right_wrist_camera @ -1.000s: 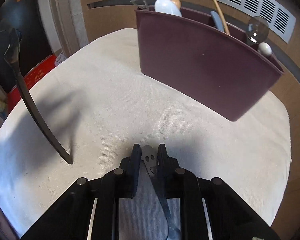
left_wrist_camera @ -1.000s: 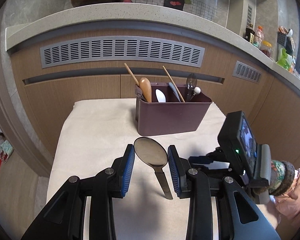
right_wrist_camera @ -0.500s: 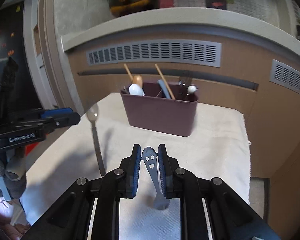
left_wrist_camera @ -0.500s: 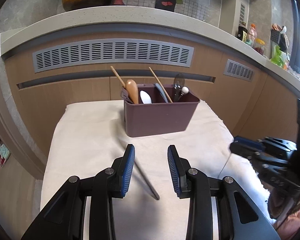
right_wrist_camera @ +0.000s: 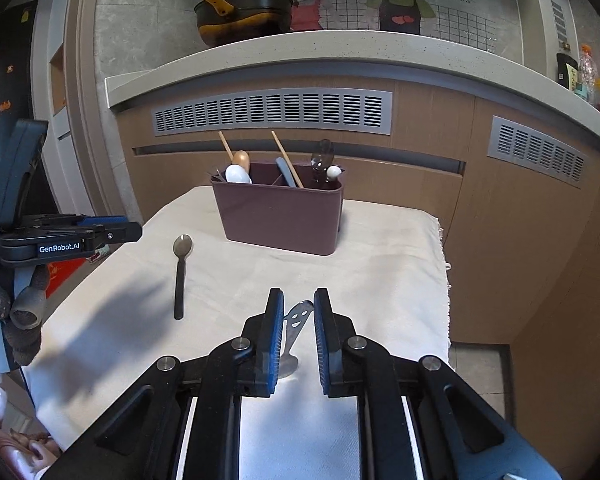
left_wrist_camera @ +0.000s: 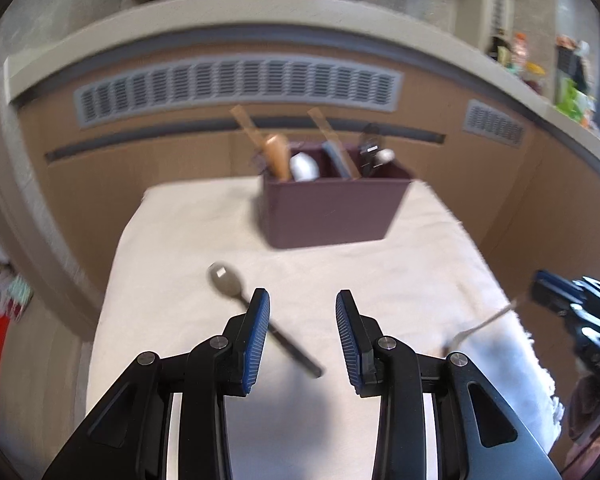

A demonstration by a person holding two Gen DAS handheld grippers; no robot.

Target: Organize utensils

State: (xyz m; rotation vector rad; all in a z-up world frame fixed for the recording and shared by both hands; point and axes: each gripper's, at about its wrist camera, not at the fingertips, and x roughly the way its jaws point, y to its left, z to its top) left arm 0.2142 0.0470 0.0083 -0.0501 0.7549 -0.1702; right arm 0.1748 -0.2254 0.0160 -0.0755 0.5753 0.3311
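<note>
While two claws hover, one holder [right_wrist_camera: 278, 218], two spoons

left gripper [left_wrist_camera: 302, 336] parted, right gripper [right_wrist_camera: 298, 334] narrowed

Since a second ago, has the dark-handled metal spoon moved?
Yes. The dark-handled metal spoon left the left tongs and now lies flat on the cream cloth, left of the maroon plastic caddy.

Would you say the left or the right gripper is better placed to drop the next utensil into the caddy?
Right: the right gripper already grips the smiley-handled utensil, facing the caddy; the left gripper is empty.
</note>
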